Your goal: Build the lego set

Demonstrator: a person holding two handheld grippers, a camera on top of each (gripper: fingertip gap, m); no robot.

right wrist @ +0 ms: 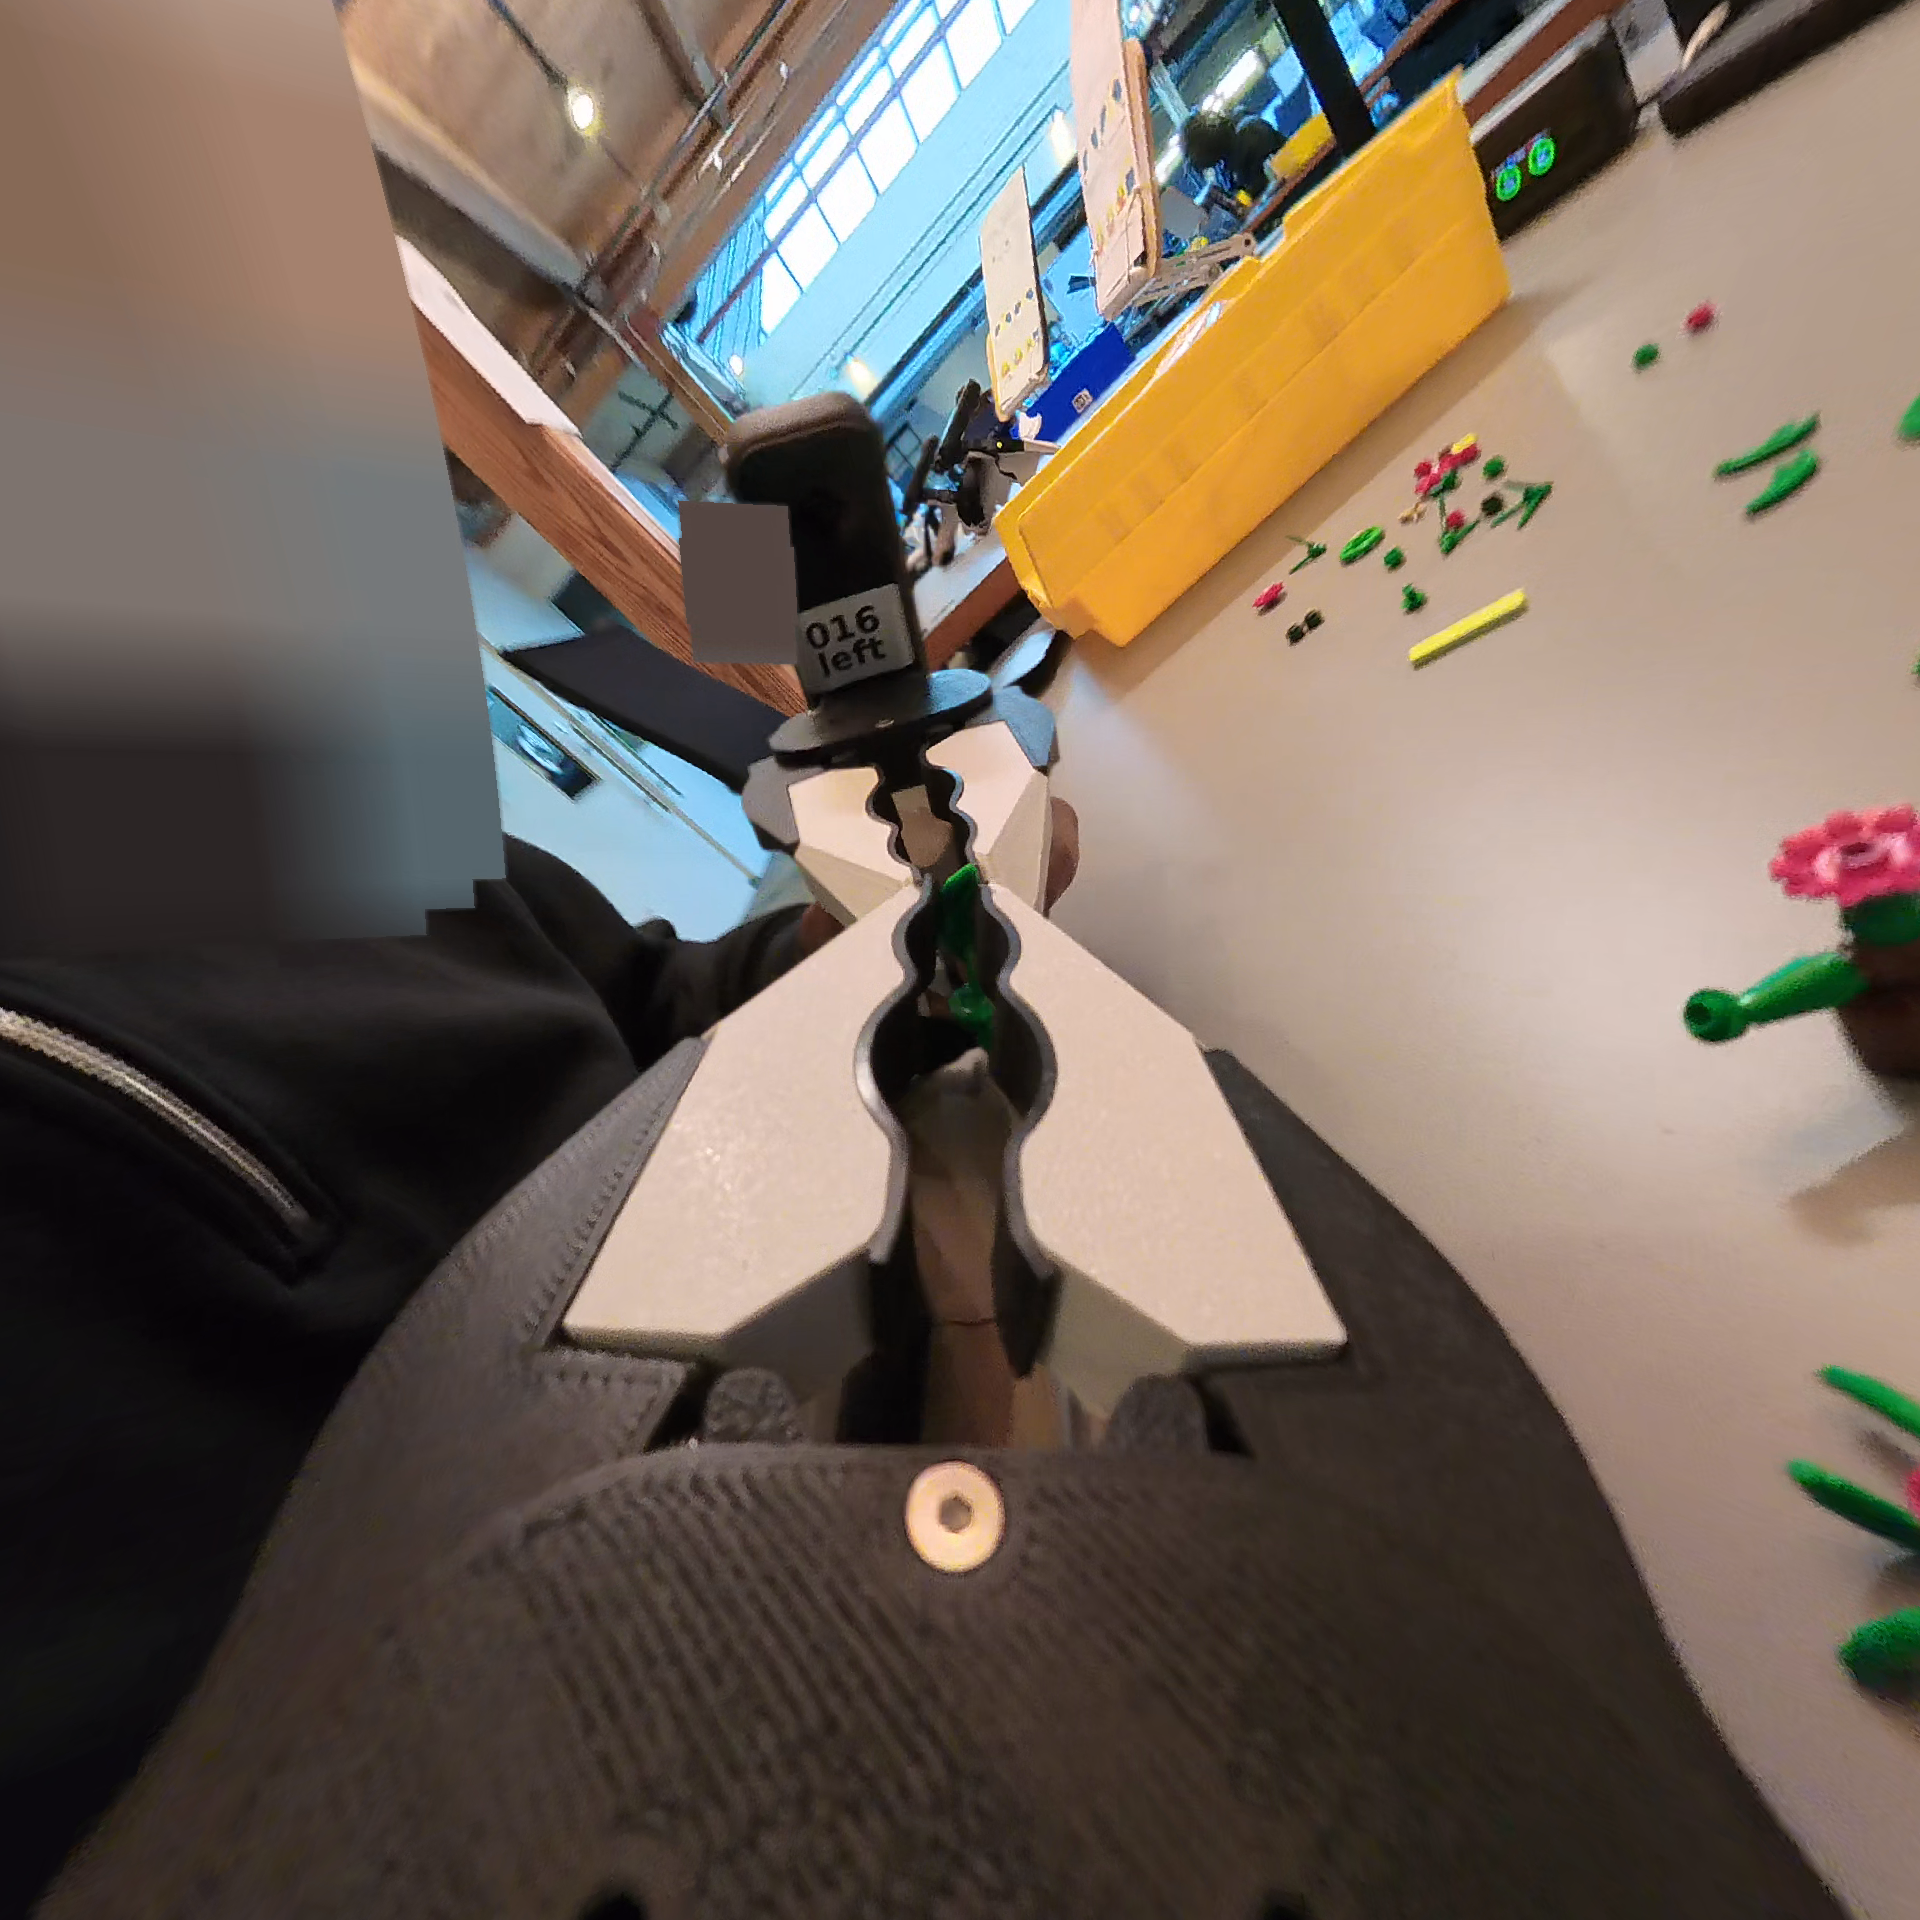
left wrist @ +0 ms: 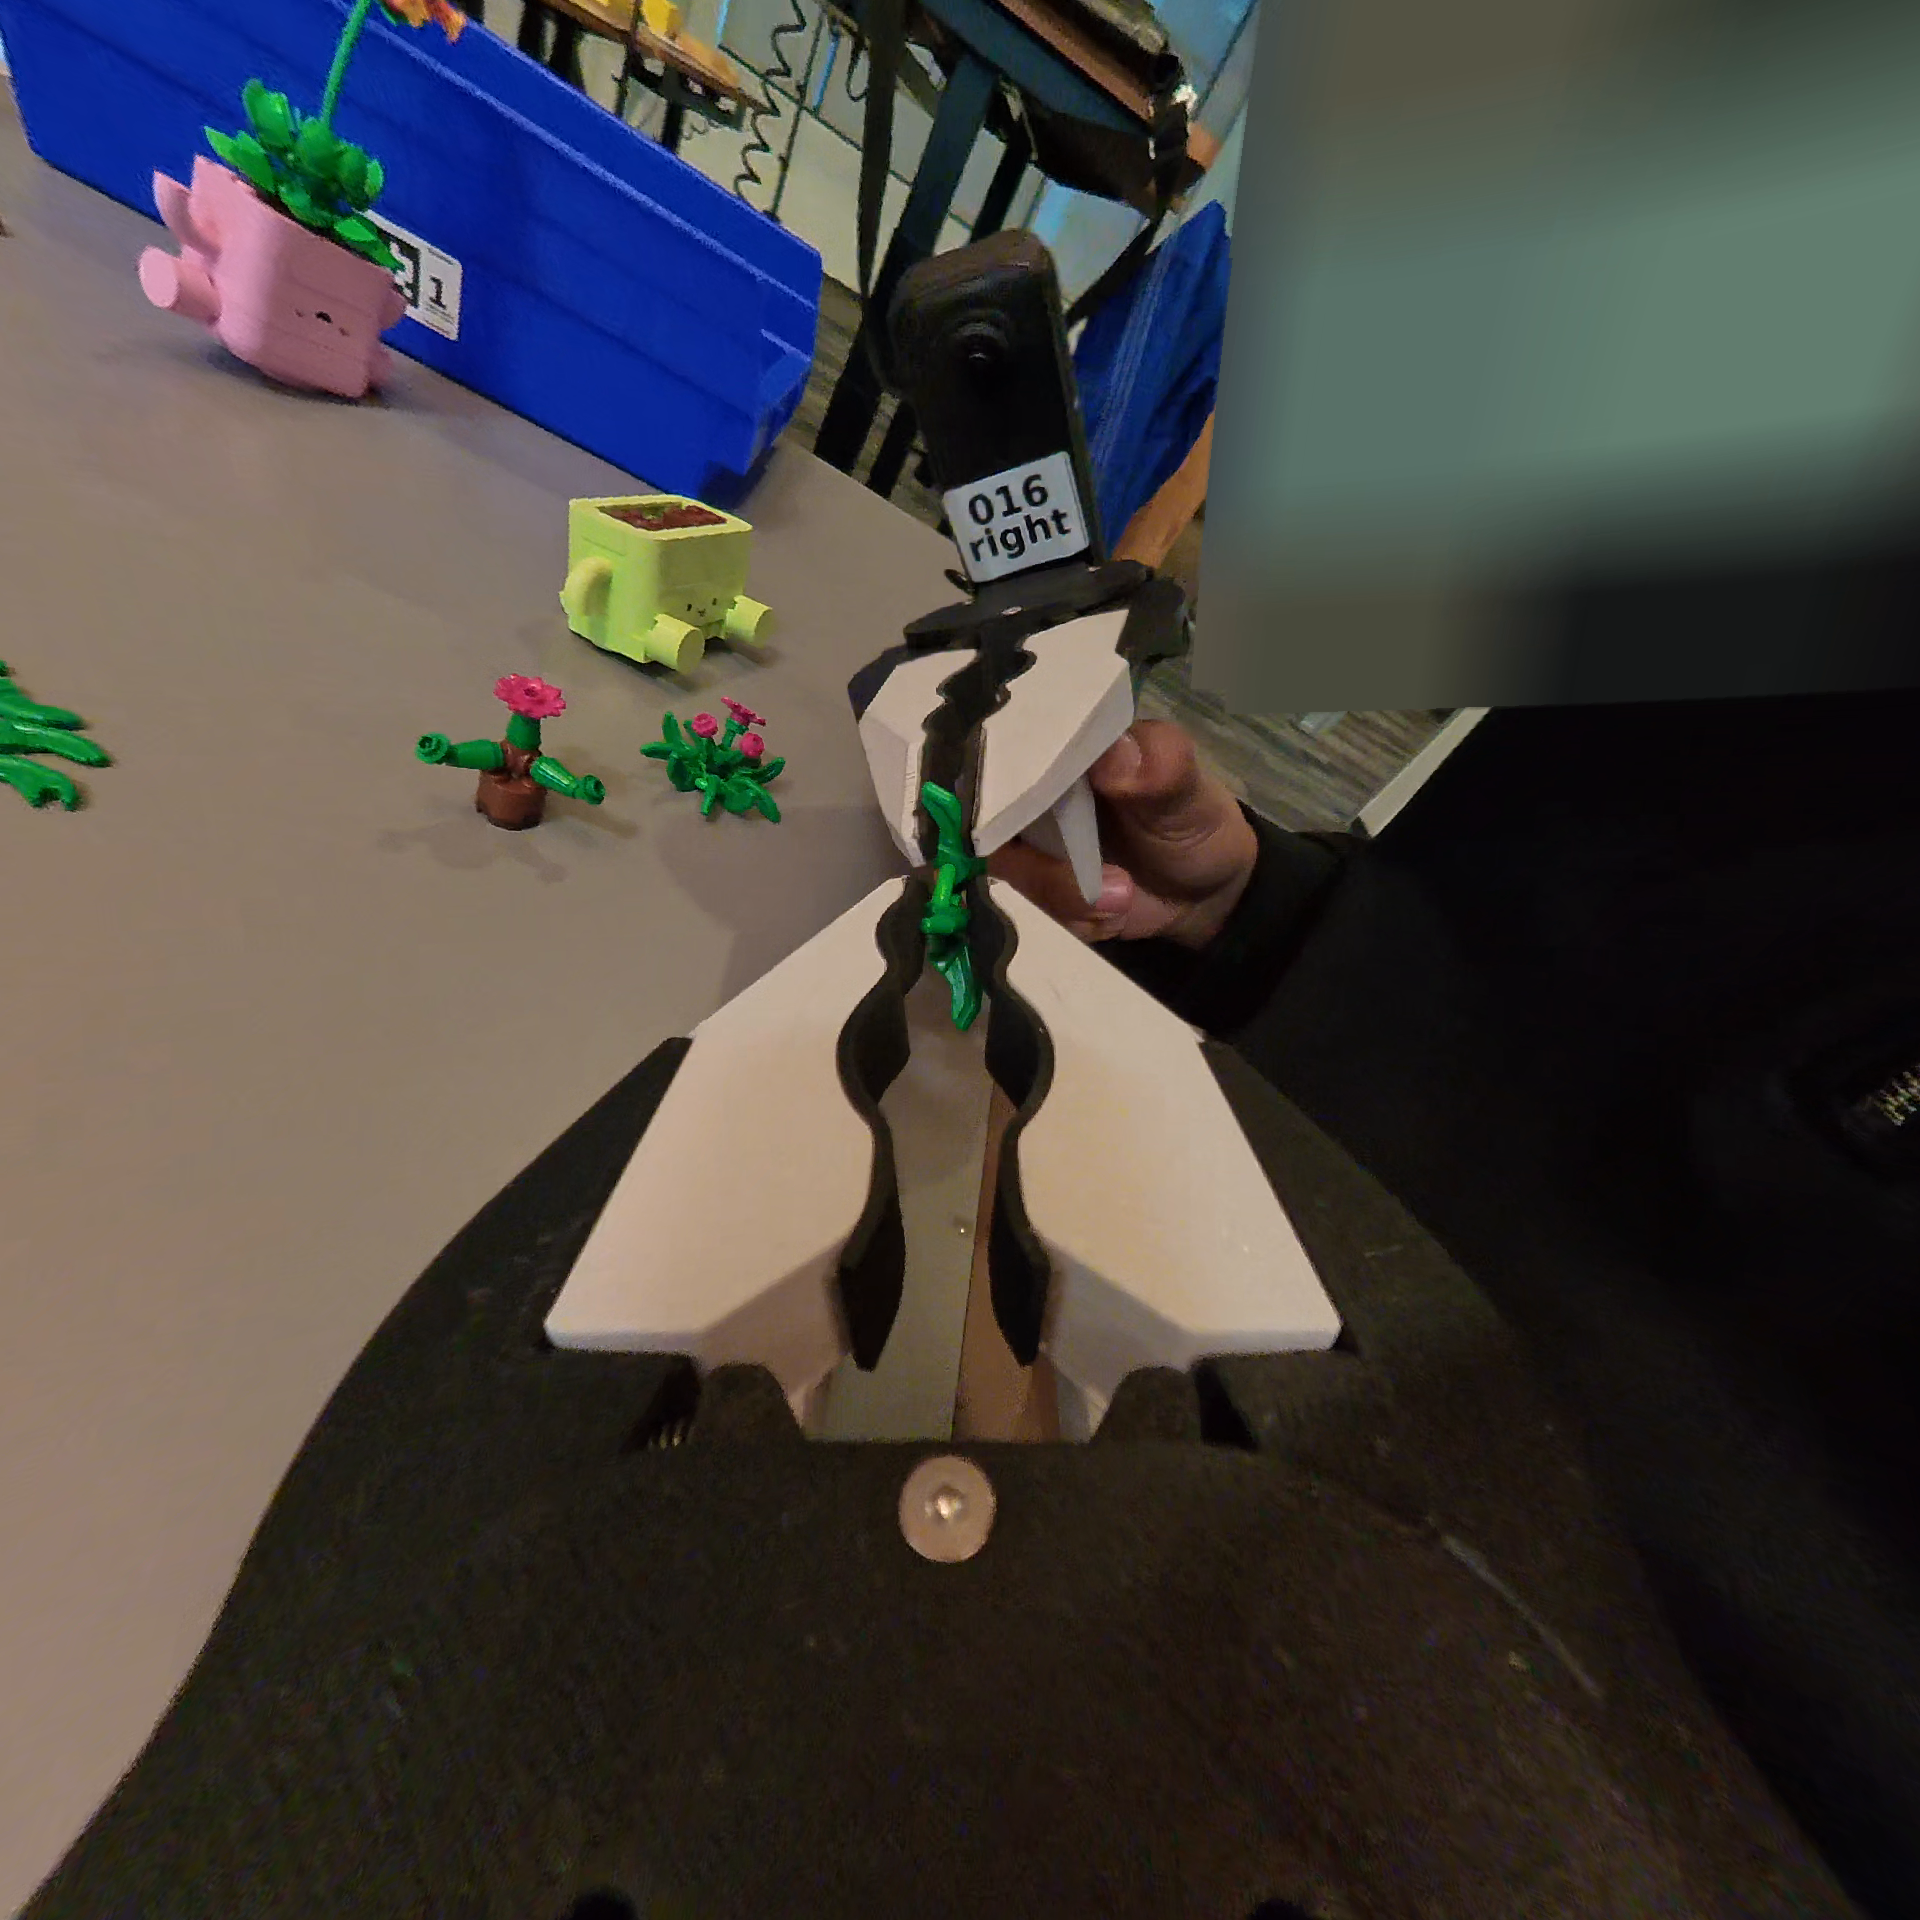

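In the left wrist view, the left gripper (left wrist: 948, 909) and the right gripper (left wrist: 940, 831) are meeting tip to tip just off the edge of the grey desk (left wrist: 260, 1039), both sets of fingers pinching one green leafy stem piece (left wrist: 951, 904) between them. A hand (left wrist: 1164, 831) is gripping the right gripper's handle. Beyond the stem piece, a lime-green square pot (left wrist: 655, 582) is sitting with brown soil studs in its top; farther back a pink pot (left wrist: 275, 286) is holding green foliage and a tall green stalk. Behind the pink pot a blue bin (left wrist: 582, 270) is lying along the desk edge, its contents hidden. Nearer the lime pot, a small brown-based flower build (left wrist: 514, 764) and a green sprig with pink blooms (left wrist: 717, 758) are standing.

In the right wrist view, the right gripper (right wrist: 961, 914) is pinching the same stem piece (right wrist: 961, 935) against the left gripper (right wrist: 925, 862). Beyond it, a yellow bin (right wrist: 1268, 416) is resting on the desk (right wrist: 1351, 935), and loose green and pink pieces (right wrist: 1444, 509) are lying beside it. Behind the bin, a large room with high windows is showing.
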